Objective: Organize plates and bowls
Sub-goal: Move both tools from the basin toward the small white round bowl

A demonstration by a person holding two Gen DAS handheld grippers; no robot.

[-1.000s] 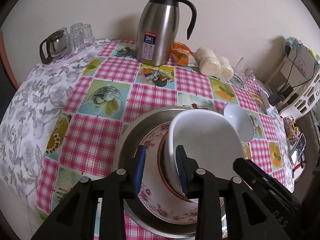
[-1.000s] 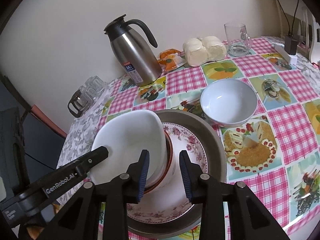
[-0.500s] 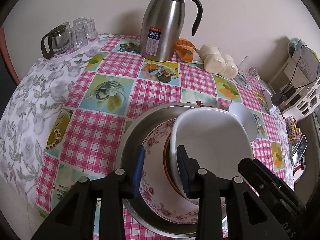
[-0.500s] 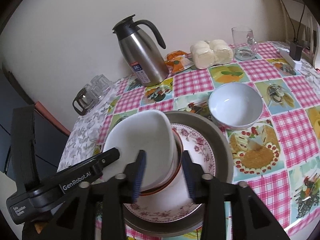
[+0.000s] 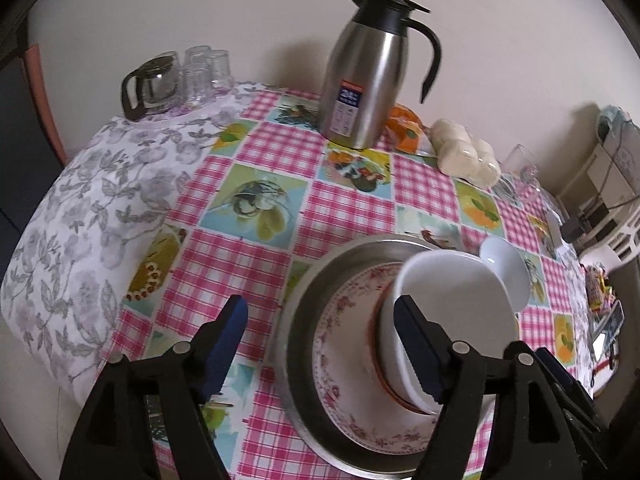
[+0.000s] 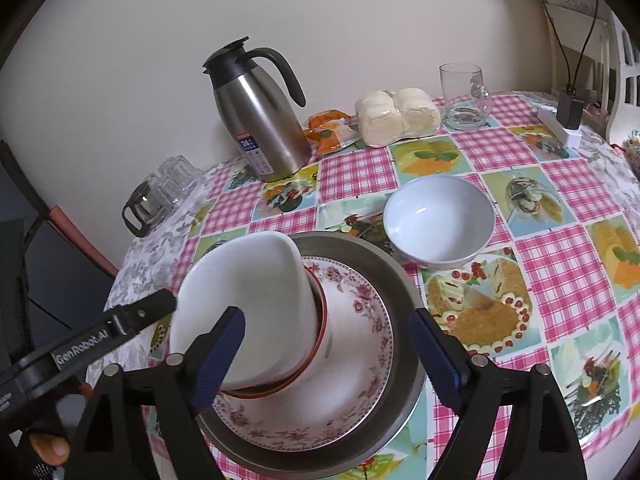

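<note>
A steel pan (image 6: 394,276) (image 5: 308,296) holds a floral plate (image 6: 360,320) (image 5: 340,328). On the plate stands a red-rimmed bowl (image 6: 322,312) with a squarish white bowl (image 6: 248,280) (image 5: 452,300) nested in it. A round white bowl (image 6: 438,220) (image 5: 506,272) sits on the cloth beside the pan. My left gripper (image 5: 320,320) is open, its jaws wide apart over the pan's left side. My right gripper (image 6: 326,336) is open, its jaws either side of the stacked bowls. Neither holds anything.
A steel thermos jug (image 6: 256,116) (image 5: 368,68) stands at the back with an orange packet (image 6: 328,130), wrapped buns (image 6: 396,116) and a glass mug (image 6: 464,96). A glass pot and tumblers (image 5: 176,78) stand back left. A power strip (image 6: 560,124) lies far right.
Both grippers have opened wide and let go of the stacked bowls, which now rest on the floral plate. Both have drawn back a little.
</note>
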